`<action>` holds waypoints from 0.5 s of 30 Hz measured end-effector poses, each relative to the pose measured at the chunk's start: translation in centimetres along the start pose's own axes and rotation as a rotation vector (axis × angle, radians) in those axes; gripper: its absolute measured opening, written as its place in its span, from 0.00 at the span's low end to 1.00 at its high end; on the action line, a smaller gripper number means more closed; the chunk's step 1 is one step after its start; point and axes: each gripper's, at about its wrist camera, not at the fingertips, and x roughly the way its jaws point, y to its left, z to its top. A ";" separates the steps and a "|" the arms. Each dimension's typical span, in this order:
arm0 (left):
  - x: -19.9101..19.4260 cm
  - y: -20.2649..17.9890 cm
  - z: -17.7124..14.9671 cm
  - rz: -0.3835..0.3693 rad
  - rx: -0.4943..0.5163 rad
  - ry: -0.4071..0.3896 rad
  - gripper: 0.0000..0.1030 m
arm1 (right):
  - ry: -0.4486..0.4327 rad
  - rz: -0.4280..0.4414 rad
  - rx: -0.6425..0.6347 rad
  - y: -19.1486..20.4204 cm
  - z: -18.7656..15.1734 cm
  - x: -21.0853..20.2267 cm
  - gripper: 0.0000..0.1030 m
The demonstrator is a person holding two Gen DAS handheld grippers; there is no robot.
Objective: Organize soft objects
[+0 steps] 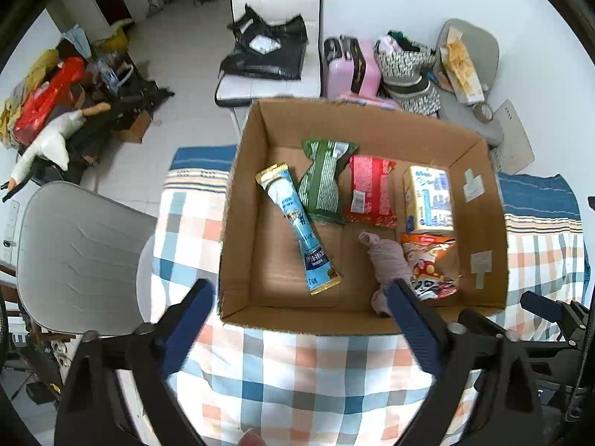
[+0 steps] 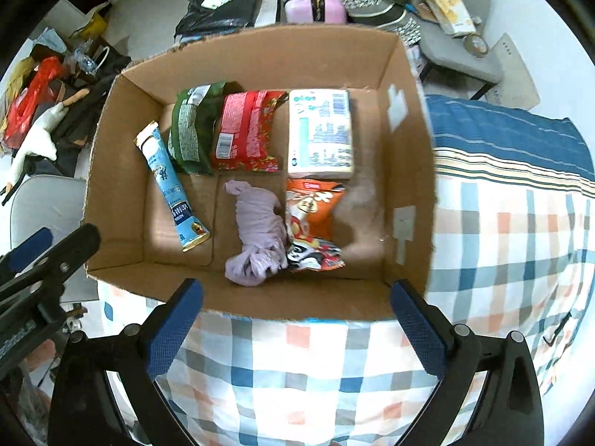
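Observation:
An open cardboard box (image 1: 238,223) (image 2: 115,171) stands on a checked cloth. Inside lie a blue tube pack (image 1: 297,223) (image 2: 169,182), a green pack (image 1: 323,182) (image 2: 189,130), a red pack (image 1: 370,189) (image 2: 247,130), a white tissue pack (image 1: 429,197) (image 2: 321,133), an orange snack bag (image 1: 431,264) (image 2: 312,219) and a bunched lilac cloth (image 1: 386,260) (image 2: 258,234). My left gripper (image 1: 301,293) is open and empty above the box's near wall. My right gripper (image 2: 297,293) is open and empty, also at the near wall.
The checked cloth (image 1: 297,379) (image 2: 502,245) covers the surface around the box. A grey chair (image 1: 78,256) stands to the left. Behind are a white chair with a black bag (image 1: 267,48), a pink suitcase (image 1: 351,67) and floor clutter with a goose toy (image 1: 48,145).

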 end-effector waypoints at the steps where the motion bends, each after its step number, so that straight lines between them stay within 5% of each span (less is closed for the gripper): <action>1: -0.8 0.0 -0.3 -0.004 -0.003 -0.015 0.99 | -0.008 0.004 0.002 -0.1 -0.4 -0.5 0.99; 15: -12.6 -0.5 -5.5 -0.017 -0.018 -0.223 0.99 | -0.215 0.030 -0.025 0.0 -7.3 -11.5 0.99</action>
